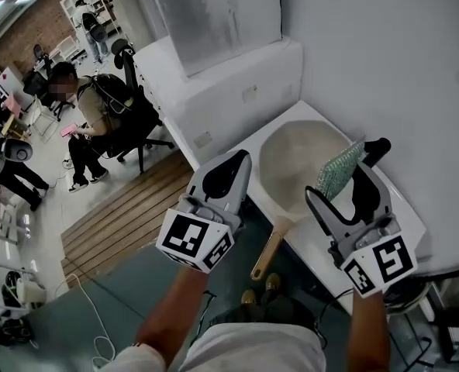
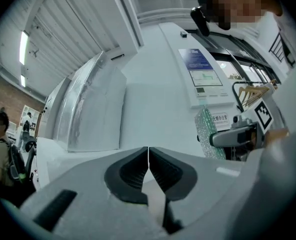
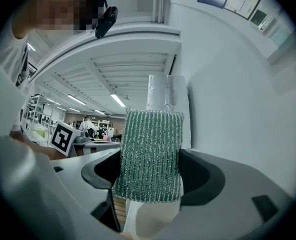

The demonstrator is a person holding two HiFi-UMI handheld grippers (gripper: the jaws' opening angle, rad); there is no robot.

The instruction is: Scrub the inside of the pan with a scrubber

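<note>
Left tool [image 1: 239, 161]: jaws pressed together with nothing between them, held at the near left edge of the desk [image 1: 406, 208], just beside the pan [image 1: 295, 157]. The pan lay on the desk between the two tools, pale inside facing up, wooden handle [image 1: 270, 250] pointing towards the person. Right tool [image 1: 346, 173]: jaws pinching an upright green scrubber [image 1: 339, 169], which overlapped the pan's right rim; contact with the pan could not be judged. Only the head view showed the whole pan and both tools together. The left gripper view [image 2: 148, 154] confirmed the meeting jaw tips and showed the scrubber [image 2: 208, 134] at its right. The right gripper view [image 3: 150, 171] showed the scrubber's ribbed weave [image 3: 150, 156] filling the gap between the jaws.
</note>
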